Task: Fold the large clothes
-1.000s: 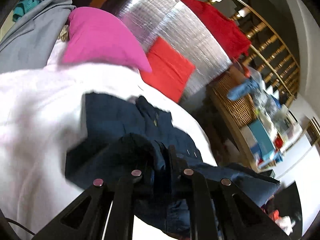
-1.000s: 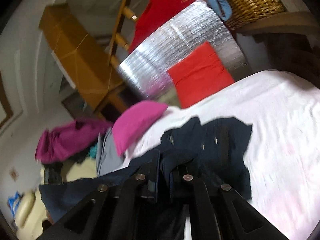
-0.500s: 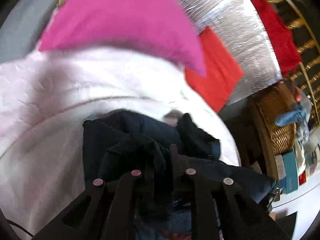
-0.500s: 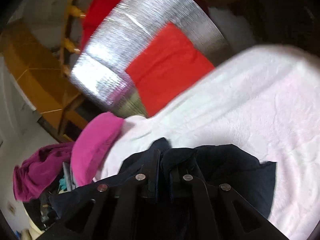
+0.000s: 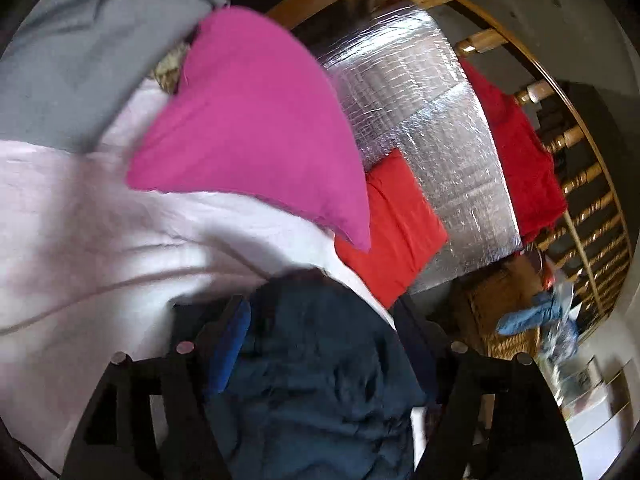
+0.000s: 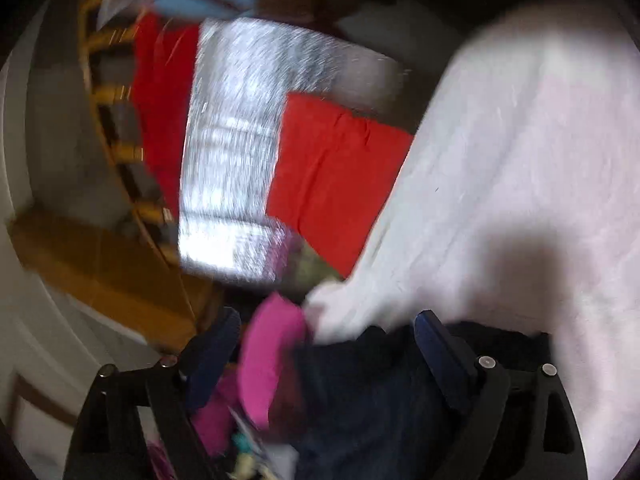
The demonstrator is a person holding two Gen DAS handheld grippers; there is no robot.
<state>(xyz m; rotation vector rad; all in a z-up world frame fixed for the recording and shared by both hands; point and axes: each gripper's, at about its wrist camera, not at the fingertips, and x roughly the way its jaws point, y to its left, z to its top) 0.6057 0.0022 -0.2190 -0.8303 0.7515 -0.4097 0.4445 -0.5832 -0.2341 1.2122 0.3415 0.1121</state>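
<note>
A dark navy garment lies bunched on the pale bedcover. In the left wrist view it sits between the fingers of my left gripper, whose jaws are opening; the pads stand apart from the cloth. In the blurred right wrist view the same navy garment lies low between the fingers of my right gripper, whose jaws are also opening wide and grip nothing. The bedcover fills the right side of that view.
A magenta pillow and a red pillow lean at the head of the bed against a silver foil panel. A grey garment lies at left. A red cloth hangs on a wooden rail, above a wicker basket.
Both grippers were shut on the navy garment; now both have spread their jaws and let it go onto the bed. Both hands moved toward the pillows and rolled.
</note>
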